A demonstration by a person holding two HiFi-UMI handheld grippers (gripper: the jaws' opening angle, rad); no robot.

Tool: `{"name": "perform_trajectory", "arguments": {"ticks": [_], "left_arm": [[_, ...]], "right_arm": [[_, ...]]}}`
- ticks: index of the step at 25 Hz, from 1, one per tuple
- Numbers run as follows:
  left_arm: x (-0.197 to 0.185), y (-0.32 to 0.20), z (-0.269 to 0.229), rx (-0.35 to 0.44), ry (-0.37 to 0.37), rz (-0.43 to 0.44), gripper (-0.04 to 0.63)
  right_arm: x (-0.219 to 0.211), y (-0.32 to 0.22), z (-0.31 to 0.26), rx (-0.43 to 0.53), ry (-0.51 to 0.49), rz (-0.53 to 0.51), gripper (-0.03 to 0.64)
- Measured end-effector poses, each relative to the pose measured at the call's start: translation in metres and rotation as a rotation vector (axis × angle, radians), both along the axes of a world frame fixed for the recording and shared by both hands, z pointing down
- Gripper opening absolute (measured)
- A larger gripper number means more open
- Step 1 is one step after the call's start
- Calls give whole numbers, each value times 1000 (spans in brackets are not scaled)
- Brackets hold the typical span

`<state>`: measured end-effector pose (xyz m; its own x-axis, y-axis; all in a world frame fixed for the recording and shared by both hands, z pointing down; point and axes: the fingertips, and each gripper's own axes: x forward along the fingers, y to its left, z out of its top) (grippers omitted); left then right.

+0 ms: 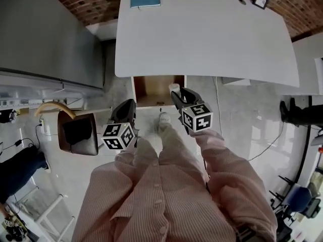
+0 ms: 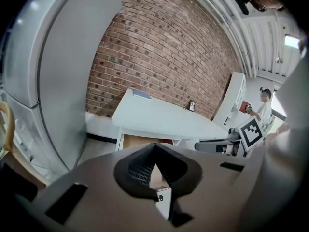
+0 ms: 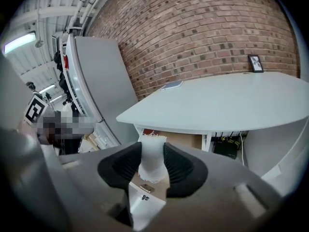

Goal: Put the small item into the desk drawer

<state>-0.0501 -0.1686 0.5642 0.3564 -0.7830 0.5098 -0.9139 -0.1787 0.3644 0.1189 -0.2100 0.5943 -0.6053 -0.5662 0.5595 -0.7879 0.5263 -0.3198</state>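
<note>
Over the open desk drawer (image 1: 150, 91) at our twelve o'clock, our right gripper (image 3: 153, 153) pinches the small white item (image 3: 152, 164) mid-body; it looks light, soft and crushable, suiting gentle pressure, while our left gripper (image 2: 153, 154) hangs closed, empty.

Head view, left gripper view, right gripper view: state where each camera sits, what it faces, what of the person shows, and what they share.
Head view: on the head, steeply down at white desk, open drawer, left gripper, right gripper, striped sleeves.
Left gripper view: behind its shut, empty jaws, facing desk and brick wall; right gripper's cube shows.
Right gripper view: behind jaws shut on the small white item, facing the drawer.
Shared: desk and drawer, all three.
</note>
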Motion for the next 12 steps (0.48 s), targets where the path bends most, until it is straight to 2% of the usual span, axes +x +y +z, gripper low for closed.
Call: {"name": "perform_trajectory", "arguments": {"ticks": [12], "left_arm": [[10,-16,68,-76,53,-71,-2]], "right_arm": [[-30,-26,85,11,202,-208,146]]}}
